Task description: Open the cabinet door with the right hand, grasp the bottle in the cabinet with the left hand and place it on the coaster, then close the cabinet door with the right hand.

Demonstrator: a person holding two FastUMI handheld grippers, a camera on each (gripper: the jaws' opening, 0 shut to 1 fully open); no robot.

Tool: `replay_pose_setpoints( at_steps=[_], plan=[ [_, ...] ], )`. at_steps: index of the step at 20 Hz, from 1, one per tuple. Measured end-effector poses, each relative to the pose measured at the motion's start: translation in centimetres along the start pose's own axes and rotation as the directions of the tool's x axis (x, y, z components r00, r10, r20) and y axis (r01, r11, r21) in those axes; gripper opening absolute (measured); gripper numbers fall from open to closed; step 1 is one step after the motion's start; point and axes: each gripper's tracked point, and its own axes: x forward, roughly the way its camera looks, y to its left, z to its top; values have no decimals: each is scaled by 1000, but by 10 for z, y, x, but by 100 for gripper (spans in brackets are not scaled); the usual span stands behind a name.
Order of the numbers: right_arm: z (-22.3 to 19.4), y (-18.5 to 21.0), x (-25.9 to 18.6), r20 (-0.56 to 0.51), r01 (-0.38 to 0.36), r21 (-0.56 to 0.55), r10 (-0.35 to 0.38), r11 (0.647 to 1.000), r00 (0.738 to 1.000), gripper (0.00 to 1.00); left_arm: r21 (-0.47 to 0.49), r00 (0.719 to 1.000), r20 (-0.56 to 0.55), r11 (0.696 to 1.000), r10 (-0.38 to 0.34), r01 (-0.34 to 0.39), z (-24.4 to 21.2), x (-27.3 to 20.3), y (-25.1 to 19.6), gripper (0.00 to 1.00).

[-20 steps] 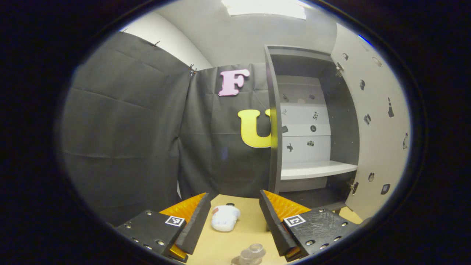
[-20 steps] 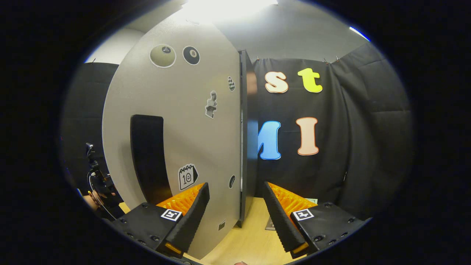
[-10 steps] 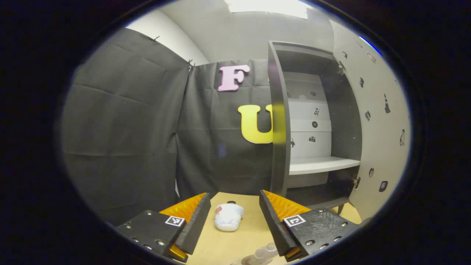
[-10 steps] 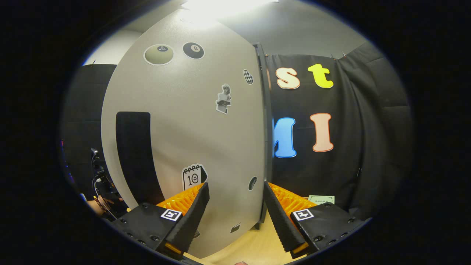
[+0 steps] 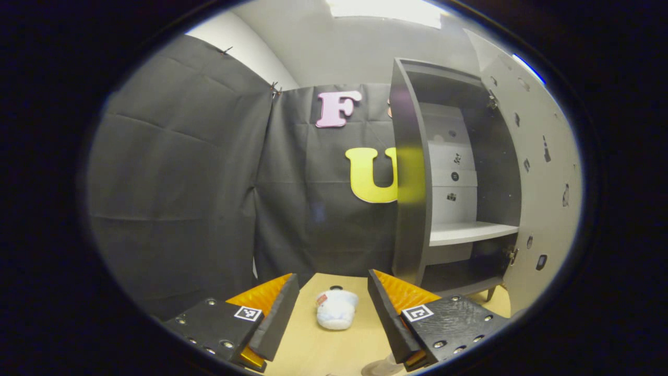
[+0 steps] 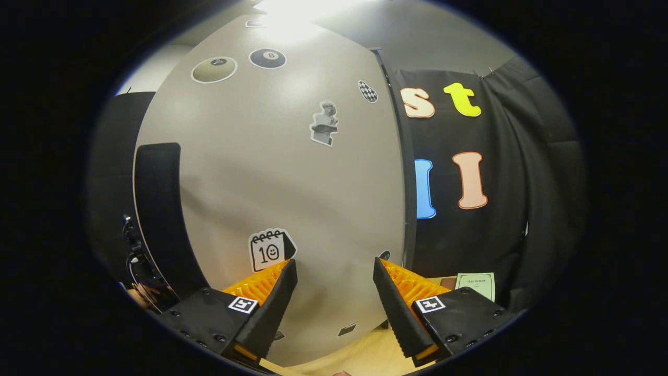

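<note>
Broadly, the step in hand is judged to be the last one, closing the cabinet door with my right hand.

Left gripper view: my left gripper [image 5: 332, 275] has its fingers wide apart and holds nothing. Beyond them a white soft toy [image 5: 336, 309] lies on the counter [image 5: 308, 347]. A clear rounded item [image 5: 378, 367] at the lower edge, just beside my right-hand finger, is probably the bottle, already set down, though it is too cut off to confirm, and I cannot make out the coaster. Farther right stands the cabinet [image 5: 409, 172], with its white shelf [image 5: 472, 232] bare and the door [image 5: 545, 172] swung out from it.

Right gripper view: the black handle [image 6: 156, 209] runs down the door's left edge. The grey door face [image 6: 292, 172] lies just ahead of my right gripper [image 6: 334, 260], whose fingers are spread wide and grip nothing; whether they touch the panel I cannot tell. A pale card [image 6: 475, 284] lies on the counter at right.

To close the door well, I should push flat on the panel near its free edge. The push should be slow, so that the door seats without slamming or shaking the cabinet.
</note>
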Motion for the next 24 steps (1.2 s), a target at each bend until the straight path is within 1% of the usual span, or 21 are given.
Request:
replay_pose_setpoints(
  at_steps=[2,5,6,8,9,10,11,13,14,21,22,23,24],
  plan=[
    [-5,2,8,2,12,-1,-12,1000,1000,94,-8,1000,-10,1000,-4,4,-4,4,5,82],
    [-12,12,22,5,-4,43,4,999,1000,94,-15,1000,-22,1000,-5,5,-9,6,12,82],
    [-15,17,28,1,-12,59,12,998,1000,91,-14,1000,-24,1000,-4,4,-11,6,15,80],
    [-19,24,38,-5,-19,72,19,997,1000,91,-6,1000,-29,1000,0,0,-14,2,22,80],
    [-20,26,43,-5,-19,70,19,997,1000,95,-2,999,-32,1000,5,-5,-14,0,26,80],
    [-21,28,50,-2,-15,62,15,998,1000,95,-2,999,-36,1000,10,-10,-17,-2,30,80],
    [-22,29,57,2,-8,58,8,998,1000,95,-7,999,-41,1000,18,-18,-19,-3,35,82],
    [-26,33,73,5,-5,65,5,998,1000,95,-27,998,-52,999,33,-35,-22,-11,44,82],
    [-26,37,81,5,-3,72,2,997,1000,94,-32,998,-54,998,44,-45,-24,-15,50,80],
    [-23,50,123,35,32,85,-35,996,999,95,-32,989,-76,991,129,-131,-32,-52,93,80],
    [-23,51,127,41,40,84,-43,996,998,94,-37,987,-80,989,138,-141,-33,-57,98,82],
    [-23,51,132,47,49,86,-53,995,997,94,-40,986,-83,988,146,-149,-34,-61,103,82],
    [-23,53,136,51,59,90,-64,994,997,94,-40,985,-85,987,153,-156,-34,-62,106,80]
  ],
)
